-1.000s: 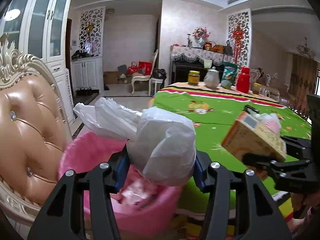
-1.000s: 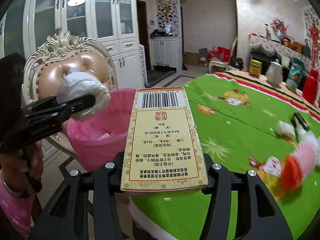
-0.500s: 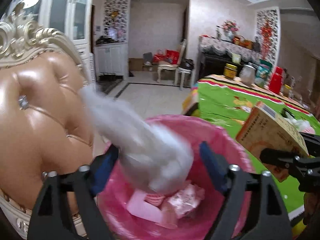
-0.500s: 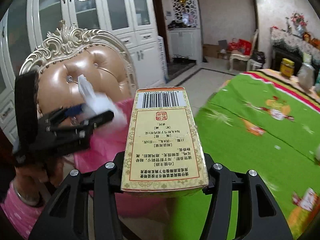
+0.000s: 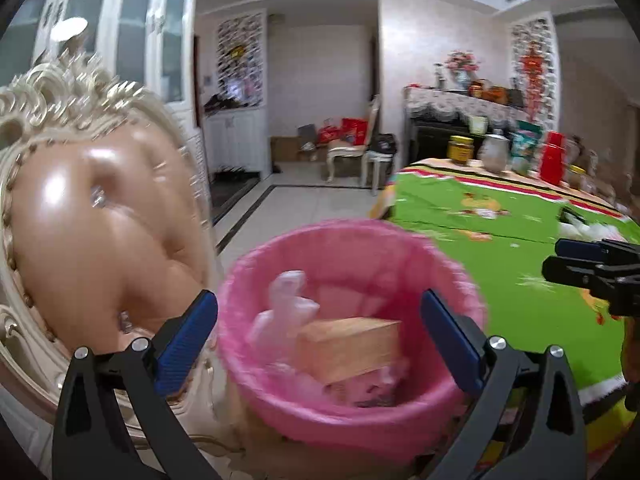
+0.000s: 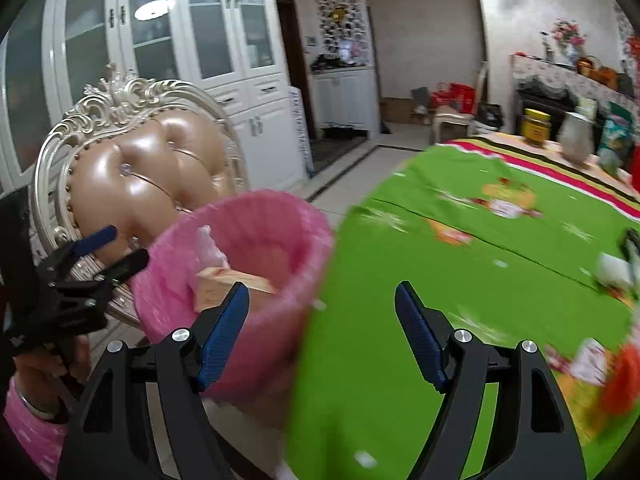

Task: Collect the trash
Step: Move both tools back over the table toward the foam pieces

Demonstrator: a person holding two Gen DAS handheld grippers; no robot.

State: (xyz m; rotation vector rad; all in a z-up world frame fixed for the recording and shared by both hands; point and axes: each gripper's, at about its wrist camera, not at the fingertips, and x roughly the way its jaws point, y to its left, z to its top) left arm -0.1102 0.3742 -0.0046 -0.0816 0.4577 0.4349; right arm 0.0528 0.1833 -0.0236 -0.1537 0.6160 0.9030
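Both tongs empty over the drop point. Left gripper spread about as wide as it goes, jaws just opened, nothing between the blue pads; pink-lined bin directly ahead and below, mouth framed between the two fingers. Inside the bin: cardboard box lying on its side, long axis running roughly across the left tongs from finger to finger, slightly tilted; crumpled plastic bag just left of the box and touching it, other wrappers underneath, blurred. Right gripper also parted, jaws just opened, less wide than the left, gripping nothing; from the right wrist view the bin sits ahead and to the left of the tongs, left finger tip overlapping the box corner in the picture, contact not judged likely. Left gripper visible there beside the bin rim on the chair side, held by a hand in a pink sleeve. Ornate padded chair left of the left tongs, behind the bin. Green tablecloth ahead and right of the right tongs; remaining litter, small white and red scraps, lying far right on it, blurred. Judgement: next pick-up lies to the right, on the table, so right hand nearer; both tongs already open enough for small scraps.
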